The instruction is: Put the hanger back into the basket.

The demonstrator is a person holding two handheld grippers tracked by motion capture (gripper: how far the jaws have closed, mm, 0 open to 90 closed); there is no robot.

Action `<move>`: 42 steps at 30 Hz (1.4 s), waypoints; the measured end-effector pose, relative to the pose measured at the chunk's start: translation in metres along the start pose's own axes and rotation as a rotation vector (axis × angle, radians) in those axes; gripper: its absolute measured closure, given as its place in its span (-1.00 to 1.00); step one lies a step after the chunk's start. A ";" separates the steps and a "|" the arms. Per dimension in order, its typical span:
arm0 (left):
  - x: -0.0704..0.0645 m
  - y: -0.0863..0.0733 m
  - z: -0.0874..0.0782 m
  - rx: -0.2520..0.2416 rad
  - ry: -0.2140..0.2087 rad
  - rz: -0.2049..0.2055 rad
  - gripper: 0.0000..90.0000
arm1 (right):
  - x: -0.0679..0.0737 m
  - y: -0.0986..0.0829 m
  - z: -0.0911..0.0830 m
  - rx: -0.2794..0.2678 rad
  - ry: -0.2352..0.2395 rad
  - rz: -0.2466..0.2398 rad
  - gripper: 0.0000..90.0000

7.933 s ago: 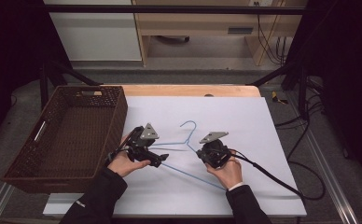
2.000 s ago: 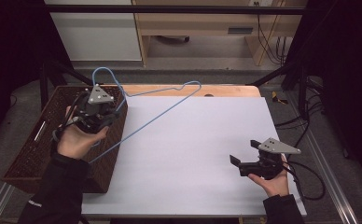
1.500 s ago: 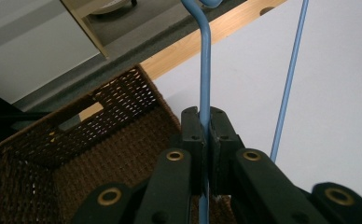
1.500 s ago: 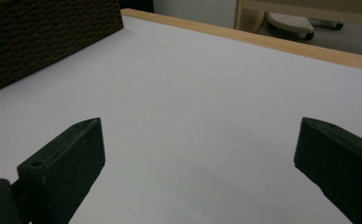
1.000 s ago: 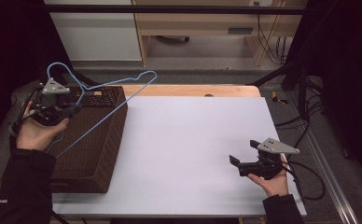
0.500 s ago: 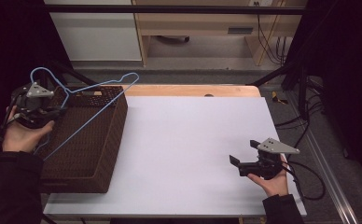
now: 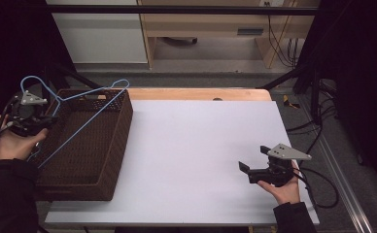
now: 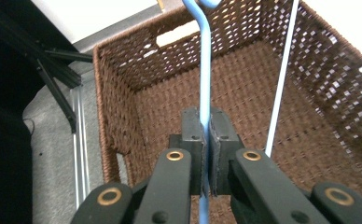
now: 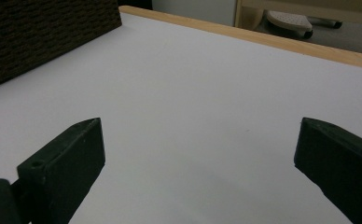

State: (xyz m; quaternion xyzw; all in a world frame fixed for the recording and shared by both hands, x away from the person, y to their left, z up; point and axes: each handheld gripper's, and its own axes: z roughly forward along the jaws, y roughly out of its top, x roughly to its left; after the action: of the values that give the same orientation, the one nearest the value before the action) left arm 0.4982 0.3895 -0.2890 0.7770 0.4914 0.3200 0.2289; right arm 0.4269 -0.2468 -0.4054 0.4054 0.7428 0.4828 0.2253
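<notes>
The left tongs (image 7: 27, 116) are pinching a light-blue wire clothes hanger (image 7: 82, 108); in the left gripper view the two black jaws are pressed together on the blue wire (image 8: 205, 93), which runs straight up between them. The hanger hangs in the air over the dark brown woven wicker basket (image 7: 114, 160), which stands on the left part of the white worktop (image 7: 196, 145).

The relation that matters for the coming move is hanger over basket. In the high view the hanger's long straight bar slants from low near the left hand, at the basket's left wall, up to the basket's far right corner, so its long axis crosses the basket on a diagonal. The hook curls above the left tongs, outside the basket's left rim. The basket floor (image 8: 244, 93) lies directly below and ahead of the jaws, and looks bare. By my judgement, lowering and levelling the bar along the basket's length would bring it inside the walls.

The left hand is the nearer one by far. The right tongs (image 7: 254, 171) rest spread wide and holding nothing, near the worktop's right front corner, well apart from the basket.

No brand, label or writing can be read on anything.
</notes>
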 end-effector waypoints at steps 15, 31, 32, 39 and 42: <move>0.005 -0.026 0.024 0.075 0.047 -0.001 0.93 | 0.000 0.000 0.000 0.002 -0.003 0.000 -0.95; -0.017 -0.046 0.062 0.125 -0.025 -0.034 0.92 | -0.001 0.000 -0.001 0.000 -0.005 -0.002 -0.95; -0.017 -0.047 0.065 0.134 -0.027 -0.031 0.92 | -0.001 0.000 -0.001 0.001 -0.006 -0.002 -0.95; -0.019 -0.054 0.066 0.136 -0.055 -0.068 0.75 | -0.001 0.000 -0.001 -0.003 -0.005 0.003 -0.95; -0.016 -0.056 0.055 0.099 -0.076 -0.095 0.65 | -0.001 0.000 -0.002 -0.005 -0.005 0.002 -0.95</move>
State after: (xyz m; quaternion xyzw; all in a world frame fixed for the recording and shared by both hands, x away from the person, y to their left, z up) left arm 0.4981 0.3953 -0.3689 0.7748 0.5340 0.2541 0.2235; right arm 0.4261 -0.2485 -0.4043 0.4068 0.7407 0.4838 0.2277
